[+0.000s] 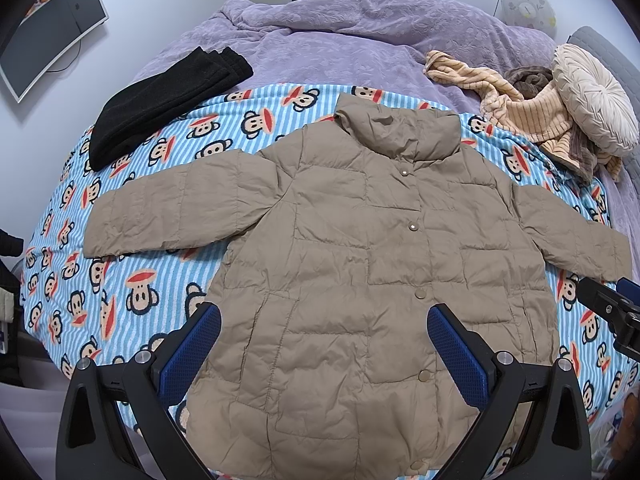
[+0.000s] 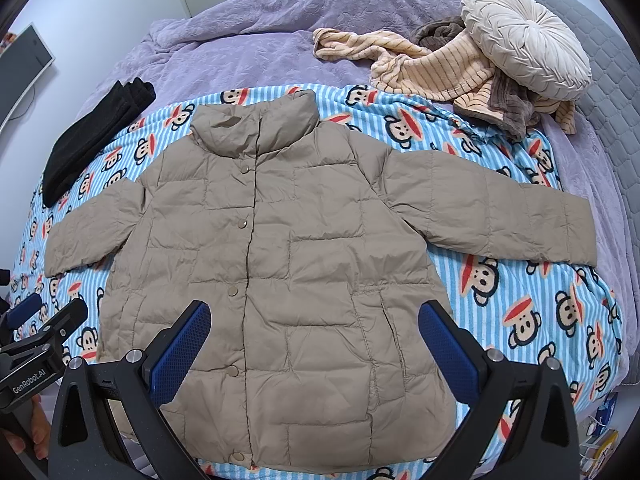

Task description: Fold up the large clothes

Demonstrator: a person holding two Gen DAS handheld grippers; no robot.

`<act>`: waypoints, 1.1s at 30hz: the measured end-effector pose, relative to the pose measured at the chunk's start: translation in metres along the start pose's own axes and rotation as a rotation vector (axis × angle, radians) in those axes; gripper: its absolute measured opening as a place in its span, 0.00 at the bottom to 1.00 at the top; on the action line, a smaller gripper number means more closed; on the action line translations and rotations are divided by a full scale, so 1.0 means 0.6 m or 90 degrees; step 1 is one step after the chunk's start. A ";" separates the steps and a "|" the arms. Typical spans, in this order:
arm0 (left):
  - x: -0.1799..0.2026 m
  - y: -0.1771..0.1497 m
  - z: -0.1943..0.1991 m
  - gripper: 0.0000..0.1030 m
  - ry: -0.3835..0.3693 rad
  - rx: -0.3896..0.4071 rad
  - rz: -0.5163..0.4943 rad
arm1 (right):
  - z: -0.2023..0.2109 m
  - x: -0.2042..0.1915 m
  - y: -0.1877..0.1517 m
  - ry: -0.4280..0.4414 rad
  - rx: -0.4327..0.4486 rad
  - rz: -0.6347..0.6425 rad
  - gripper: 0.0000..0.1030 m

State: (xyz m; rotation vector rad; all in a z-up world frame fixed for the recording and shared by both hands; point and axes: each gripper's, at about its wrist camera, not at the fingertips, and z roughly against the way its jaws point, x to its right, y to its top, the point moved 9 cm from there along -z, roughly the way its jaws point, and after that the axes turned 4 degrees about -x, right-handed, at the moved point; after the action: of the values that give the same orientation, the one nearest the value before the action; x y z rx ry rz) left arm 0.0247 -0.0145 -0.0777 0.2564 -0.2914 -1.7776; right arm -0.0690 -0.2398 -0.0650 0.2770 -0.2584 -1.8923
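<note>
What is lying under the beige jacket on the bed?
The jacket lies flat on a striped monkey-print blanket, which shows all around it. Farther back is a purple quilt. Whatever is directly beneath the jacket's middle is covered and cannot be seen.

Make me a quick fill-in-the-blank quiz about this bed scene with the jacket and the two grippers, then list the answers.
1. The tan puffer jacket lies flat with both sleeves spread ____.
2. It rests on a striped blanket printed with cartoon ____.
3. The folded garment beyond the jacket's sleeve is ____ in colour.
4. The left gripper and right gripper both have their jaws ____.

Answers: out; monkeys; black; open
</note>
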 end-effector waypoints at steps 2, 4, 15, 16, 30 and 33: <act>-0.001 0.001 0.000 1.00 0.000 0.000 0.000 | 0.000 0.000 0.000 0.000 0.000 0.000 1.00; -0.001 0.001 0.000 1.00 0.000 0.001 0.000 | 0.000 0.000 0.001 0.000 0.001 0.000 1.00; -0.001 0.001 0.000 1.00 0.000 0.000 0.000 | 0.000 0.000 0.001 0.000 0.000 0.000 1.00; -0.001 0.001 0.000 1.00 0.000 0.000 0.000 | 0.000 0.000 0.001 0.000 0.000 0.000 1.00; 0.000 0.000 0.000 1.00 0.000 0.000 0.000 | -0.002 0.000 0.001 0.000 0.001 0.000 1.00; -0.001 0.001 0.000 1.00 0.000 0.000 -0.001 | -0.004 0.001 0.001 0.000 0.001 0.000 1.00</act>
State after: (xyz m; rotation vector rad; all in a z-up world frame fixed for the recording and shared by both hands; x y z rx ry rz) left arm 0.0254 -0.0141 -0.0777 0.2563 -0.2914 -1.7785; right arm -0.0680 -0.2405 -0.0671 0.2781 -0.2593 -1.8921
